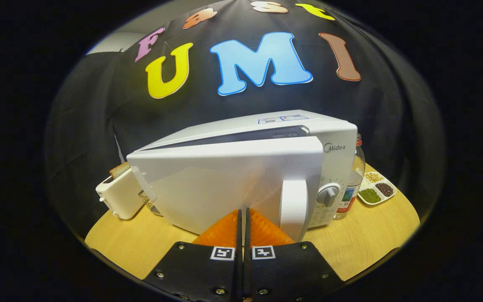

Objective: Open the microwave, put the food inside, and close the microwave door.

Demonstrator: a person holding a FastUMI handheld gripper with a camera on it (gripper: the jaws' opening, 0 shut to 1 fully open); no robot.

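Observation:
A white microwave (333, 138) stands on the round wooden table (141, 247). Its door (220, 184) is swung partly ajar, hinged at the left, with a dark gap along the top. The door's white vertical handle (294, 205) sits just right of my fingers. My gripper (243, 214) is shut, fingertips pressed against the door's front face with nothing between them. The control knob (328, 195) shows right of the handle. The inside of the microwave is hidden by the door, so I cannot tell whether food is in it.
A white toaster (120, 195) with a bread slice (119, 170) stands left of the microwave. A bottle (352, 184) stands at its right side. Beyond that lies a white divided dish (377, 188) with beans and grains. Bare table lies either side of my fingers.

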